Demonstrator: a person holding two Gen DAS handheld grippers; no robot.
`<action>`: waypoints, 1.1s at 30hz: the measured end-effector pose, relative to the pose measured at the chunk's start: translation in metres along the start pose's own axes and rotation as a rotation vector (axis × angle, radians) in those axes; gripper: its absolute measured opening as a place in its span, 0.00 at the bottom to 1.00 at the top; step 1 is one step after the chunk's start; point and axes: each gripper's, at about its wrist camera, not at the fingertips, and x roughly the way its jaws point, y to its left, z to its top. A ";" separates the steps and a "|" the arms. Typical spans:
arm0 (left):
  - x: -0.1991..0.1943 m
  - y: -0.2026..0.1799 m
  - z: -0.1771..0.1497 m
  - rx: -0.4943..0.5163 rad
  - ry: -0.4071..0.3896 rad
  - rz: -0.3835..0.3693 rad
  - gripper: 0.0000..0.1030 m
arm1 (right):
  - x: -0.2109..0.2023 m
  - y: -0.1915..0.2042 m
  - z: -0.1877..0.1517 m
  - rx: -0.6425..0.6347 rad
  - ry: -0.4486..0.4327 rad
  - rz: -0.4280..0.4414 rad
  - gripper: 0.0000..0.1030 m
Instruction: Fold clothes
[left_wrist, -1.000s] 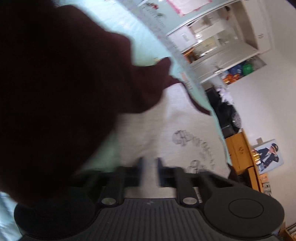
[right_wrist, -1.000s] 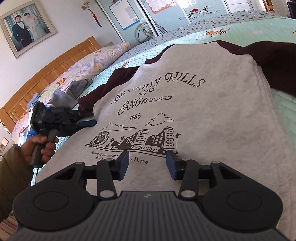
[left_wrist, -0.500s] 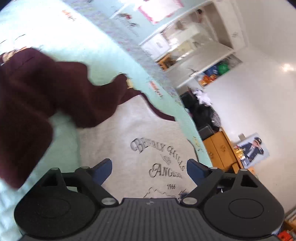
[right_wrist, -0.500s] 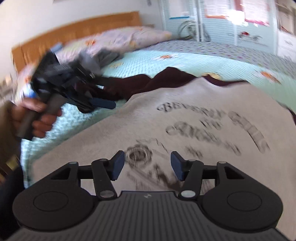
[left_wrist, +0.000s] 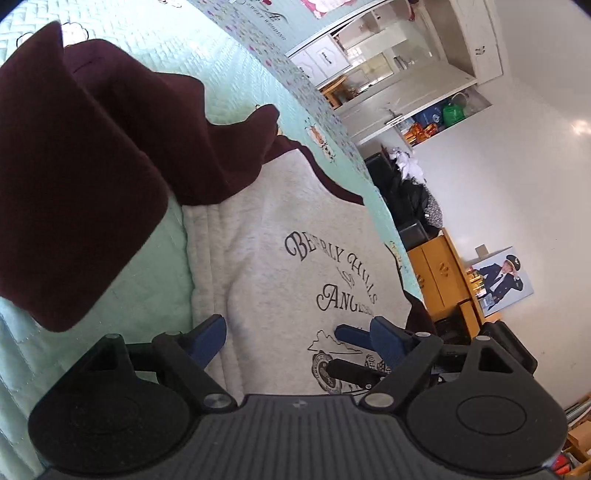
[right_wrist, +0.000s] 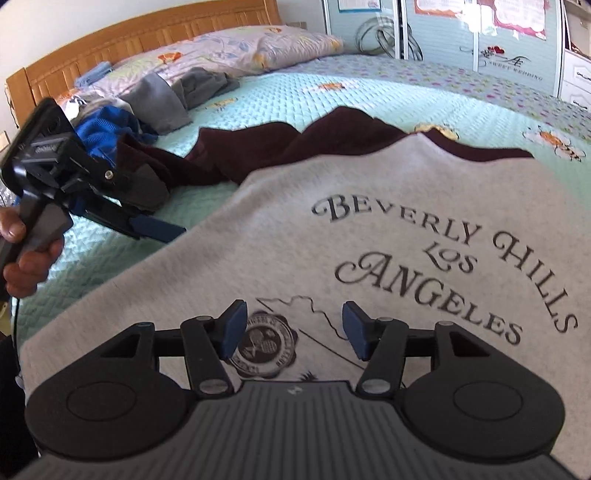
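The sweatshirt lies flat, print side up, on the bed, its grey body spread wide with the neckline toward the far side in the right wrist view. Its 2 dark maroon sleeves matter most for the next fold. The left sleeve lies bunched on the quilt beside the body, just ahead of and to the left of the left gripper; its length seems to run from the shoulder seam back toward that gripper, though the folds make the exact line hard to read. By my judgement the left hand is far nearer to this sleeve and would be the one to bring it across the chest.

The left gripper stands wide open with nothing between its blue pads, over the edge of the grey body. Its jaws have just been opening. The right gripper is partly open and empty, hovering over the lower print, and its jaws too have just been opening, nothing between them. In the left wrist view its blue tips show just beyond the left gripper's right finger, so the 2 tools sit close together.

The grey cloth looks like thick, soft fleece with a slightly fuzzy face; the maroon parts look heavier and hold deep folds. The quilt is pale green, stitched in a fine pattern. Other crumpled clothes lie near the pillow.
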 end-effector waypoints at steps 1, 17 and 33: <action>0.002 0.002 0.003 0.009 0.011 0.013 0.84 | 0.000 0.001 0.002 -0.007 0.000 0.000 0.57; 0.012 0.018 0.016 -0.085 0.091 0.267 0.13 | 0.041 0.016 0.045 -0.435 0.383 0.200 0.58; 0.011 0.018 0.015 -0.031 0.095 0.288 0.12 | 0.052 0.058 0.040 -0.487 0.276 0.237 0.63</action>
